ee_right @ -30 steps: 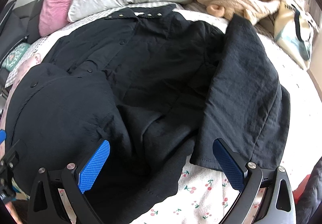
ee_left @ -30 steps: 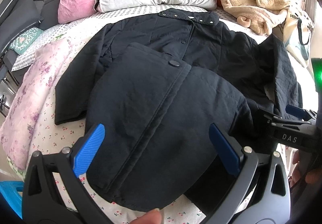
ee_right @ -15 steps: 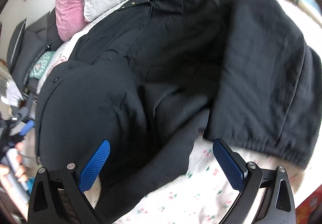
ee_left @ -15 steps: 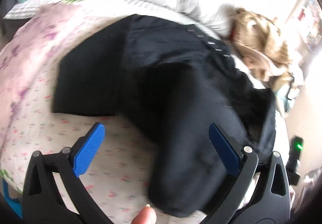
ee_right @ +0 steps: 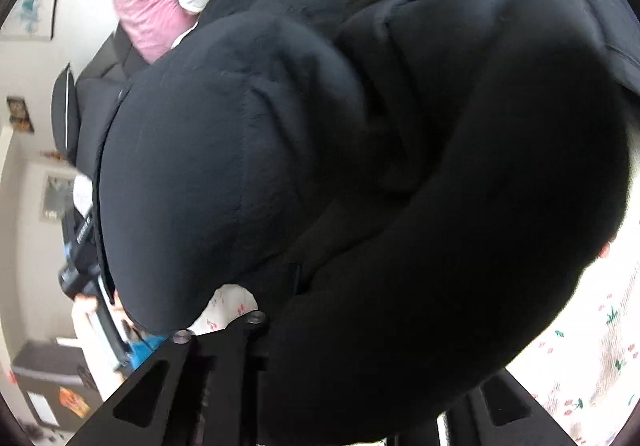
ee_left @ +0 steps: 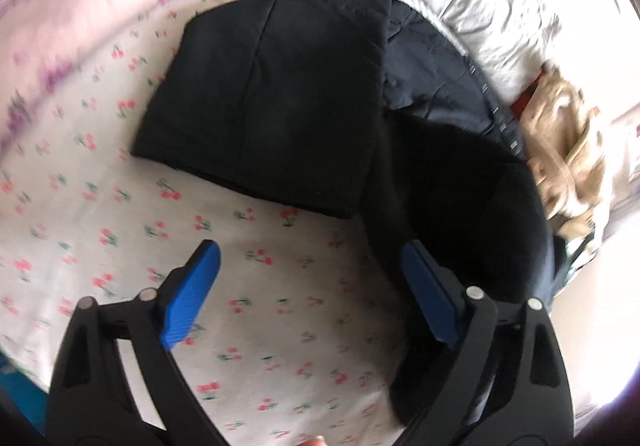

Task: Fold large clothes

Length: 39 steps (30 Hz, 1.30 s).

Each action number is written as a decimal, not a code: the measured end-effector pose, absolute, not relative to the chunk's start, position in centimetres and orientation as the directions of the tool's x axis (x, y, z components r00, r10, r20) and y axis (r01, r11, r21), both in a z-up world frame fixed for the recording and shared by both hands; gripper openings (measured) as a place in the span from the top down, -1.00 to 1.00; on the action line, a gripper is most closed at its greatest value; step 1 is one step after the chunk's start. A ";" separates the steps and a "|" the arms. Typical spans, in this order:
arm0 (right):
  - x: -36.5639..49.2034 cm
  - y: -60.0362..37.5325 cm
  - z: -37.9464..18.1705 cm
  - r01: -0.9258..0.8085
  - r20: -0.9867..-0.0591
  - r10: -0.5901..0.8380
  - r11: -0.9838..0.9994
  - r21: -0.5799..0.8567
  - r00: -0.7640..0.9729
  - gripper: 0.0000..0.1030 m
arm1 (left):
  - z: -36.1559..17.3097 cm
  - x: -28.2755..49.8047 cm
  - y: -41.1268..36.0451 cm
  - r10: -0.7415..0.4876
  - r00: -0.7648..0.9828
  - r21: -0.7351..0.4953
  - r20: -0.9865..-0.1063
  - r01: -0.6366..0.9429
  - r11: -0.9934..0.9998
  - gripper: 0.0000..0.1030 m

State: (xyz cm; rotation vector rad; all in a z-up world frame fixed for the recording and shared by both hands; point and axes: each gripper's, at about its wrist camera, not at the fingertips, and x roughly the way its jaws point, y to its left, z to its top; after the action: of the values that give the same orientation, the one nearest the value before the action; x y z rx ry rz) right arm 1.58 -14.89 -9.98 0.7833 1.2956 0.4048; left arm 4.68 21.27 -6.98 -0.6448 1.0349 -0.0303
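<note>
I'm seeing the left gripper (ee_left: 312, 294) hovering over the cherry-print sheet (ee_left: 100, 205), fingers spread and just starting to close, nothing between them. The right gripper (ee_right: 256, 330) has just been closing; its fingers are buried under a fold of the black coat (ee_right: 360, 149), apparently pinching it. The coat is lying on the bed, sleeve (ee_left: 272, 101) stretching left.

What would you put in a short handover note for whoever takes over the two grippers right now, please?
Left gripper: open, jaws just eased in slightly, nothing between them, over the cherry-print sheet near the coat's sleeve.
Right gripper: jaws just closed into the black coat; the pads are hidden by the fabric.
Done: the hem is folded partway up.
Left: sleeves and the final folds.
</note>
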 end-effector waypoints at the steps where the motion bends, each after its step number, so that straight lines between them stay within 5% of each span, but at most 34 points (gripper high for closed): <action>1: 1.5 -15.3 -9.3 0.142 -0.687 0.674 0.678 0.721 0.272 0.74 | -7.1 4.7 21.3 -0.334 0.531 -0.532 -0.779 -0.278 0.800 -0.77; 7: 1.4 -19.1 -3.3 0.090 -0.732 0.504 0.793 0.603 0.458 0.82 | -7.2 5.0 20.4 -0.364 0.498 -0.540 -0.787 -0.270 0.797 -0.78; 15: 4.0 -31.3 -0.9 0.331 -0.732 0.270 0.758 0.562 0.626 0.84 | -7.3 5.3 19.6 -0.381 0.465 -0.507 -0.799 -0.181 0.843 -0.76; 18: 4.8 -32.5 -3.1 0.372 -0.755 0.273 0.739 0.562 0.597 0.84 | -7.8 5.6 18.4 -0.423 0.436 -0.519 -0.794 -0.125 0.846 -0.60; 30: 6.7 -34.0 -4.5 0.389 -0.772 0.257 0.745 0.542 0.581 0.83 | -9.0 7.5 12.8 -0.506 0.485 -0.585 -0.713 -0.013 0.811 -0.60; 31: 6.5 -34.1 -4.3 0.386 -0.774 0.251 0.752 0.534 0.581 0.83 | -9.6 7.8 12.1 -0.494 0.472 -0.570 -0.730 -0.022 0.821 -0.55; 33: 6.7 -33.4 -4.1 0.375 -0.782 0.228 0.777 0.506 0.581 0.83 | -10.6 8.1 11.4 -0.498 0.456 -0.577 -0.738 -0.044 0.815 -0.11; 34: 6.7 -32.9 -3.8 0.368 -0.784 0.219 0.788 0.493 0.581 0.83 | -10.8 8.1 11.3 -0.525 0.453 -0.609 -0.720 -0.050 0.792 0.37; 39: 4.8 -32.4 -1.0 0.304 -0.755 0.219 0.819 0.487 0.618 0.83 | -4.6 6.1 11.5 -0.415 0.567 -0.491 -0.711 0.023 0.871 0.73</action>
State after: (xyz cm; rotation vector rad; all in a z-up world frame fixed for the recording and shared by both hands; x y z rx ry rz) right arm 4.79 -32.44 -0.97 0.6323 0.9192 -0.0524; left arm 6.11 11.52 -4.58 -0.4610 0.9400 -0.2681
